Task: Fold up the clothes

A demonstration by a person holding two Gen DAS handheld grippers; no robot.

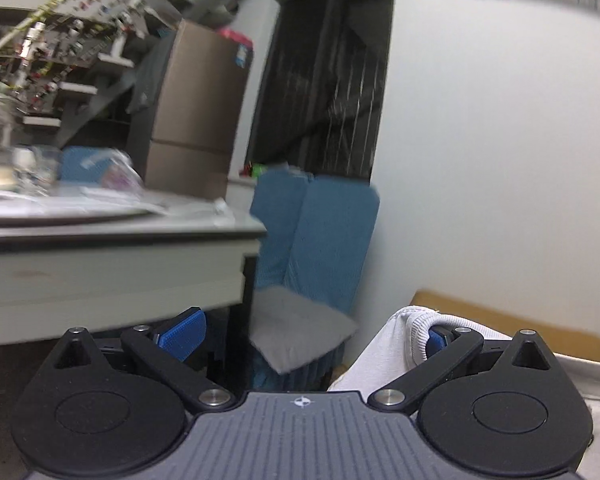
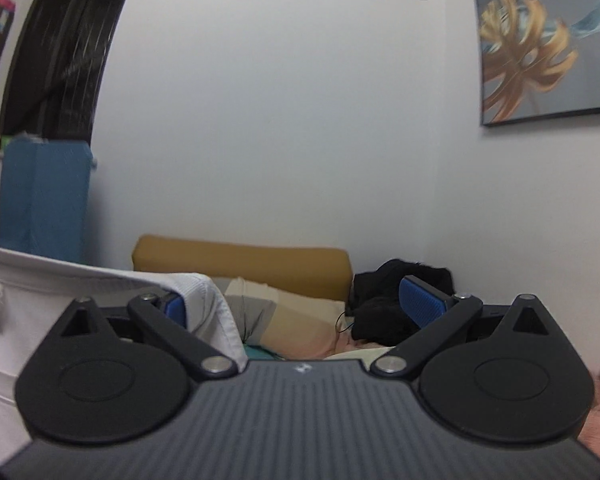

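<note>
A white garment (image 1: 384,356) with a ribbed edge is draped over the right finger of my left gripper (image 1: 308,336). That gripper's jaws are spread wide apart, and the left blue pad (image 1: 182,334) is bare. In the right wrist view the same white garment (image 2: 40,320), carrying a small white label, hangs over the left finger of my right gripper (image 2: 300,308). This gripper is also open wide, its right blue pad (image 2: 422,306) free. Neither gripper pinches the cloth between its pads. Both cameras point level, above the surface.
A cluttered grey table (image 1: 100,272) is at left, with a blue folded mat (image 1: 320,240) and a grey cushion (image 1: 296,332) beside it. A mustard cushion (image 2: 240,264), patterned bedding (image 2: 292,320) and a black clothes pile (image 2: 380,300) lie ahead by the white wall.
</note>
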